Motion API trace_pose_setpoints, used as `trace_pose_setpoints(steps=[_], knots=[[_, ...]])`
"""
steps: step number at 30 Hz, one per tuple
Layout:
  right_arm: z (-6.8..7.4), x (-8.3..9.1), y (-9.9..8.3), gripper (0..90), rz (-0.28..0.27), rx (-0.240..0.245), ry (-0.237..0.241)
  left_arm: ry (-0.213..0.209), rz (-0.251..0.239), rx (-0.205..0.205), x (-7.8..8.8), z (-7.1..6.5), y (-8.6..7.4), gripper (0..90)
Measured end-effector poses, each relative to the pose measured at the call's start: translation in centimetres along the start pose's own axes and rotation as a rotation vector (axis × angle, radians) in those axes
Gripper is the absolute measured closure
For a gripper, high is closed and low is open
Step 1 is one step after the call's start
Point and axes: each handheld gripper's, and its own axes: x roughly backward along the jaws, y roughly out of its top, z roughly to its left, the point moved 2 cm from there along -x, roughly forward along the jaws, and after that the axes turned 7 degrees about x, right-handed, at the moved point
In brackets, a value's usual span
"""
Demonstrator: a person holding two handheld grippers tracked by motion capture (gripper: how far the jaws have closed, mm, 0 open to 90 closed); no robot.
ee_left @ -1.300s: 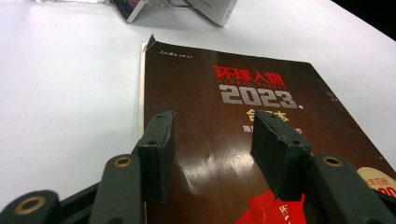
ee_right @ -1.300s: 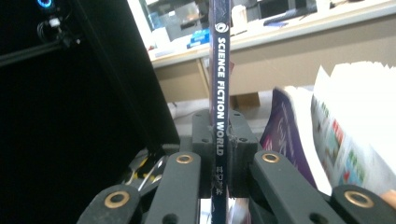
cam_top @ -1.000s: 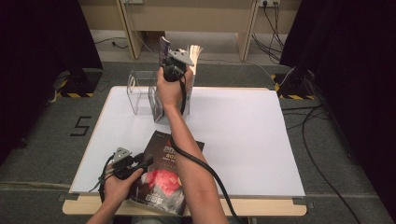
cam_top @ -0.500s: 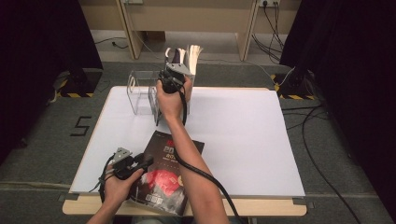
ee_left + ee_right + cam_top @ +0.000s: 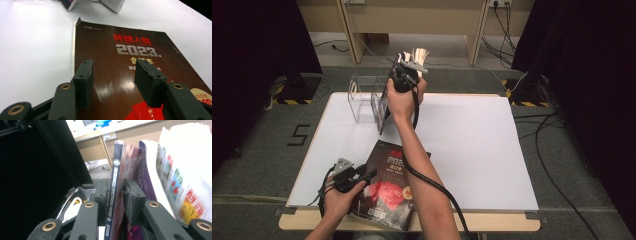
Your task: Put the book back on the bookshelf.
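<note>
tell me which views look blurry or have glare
Right gripper view: the upright magazines are motion-blurred, the white pages at right blown out. Left gripper view: sharp, with glare on the dark magazine cover. High view: evenly lit, dark at the edges.

Glossy paper magazine (image 5: 130, 65), clear plastic rack (image 5: 362, 97)
</note>
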Motion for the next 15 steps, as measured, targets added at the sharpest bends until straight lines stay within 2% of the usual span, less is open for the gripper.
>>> trace_pose_setpoints(steps=[4,10,15], knots=[[-0.1,0.0,0.8,74.8,0.032,-0.015,-0.001,0.002,0.001,-0.003,0.0,0.0,0.0,48.7],[0.3,-0.3,1.1,76.3,0.054,-0.012,-0.044,-0.001,0.000,-0.005,0.0,-0.2,0.0,48.7],[0.3,-0.4,1.6,82.8,0.103,0.005,-0.070,-0.001,0.001,-0.006,0.0,-0.1,0.0,48.8]])
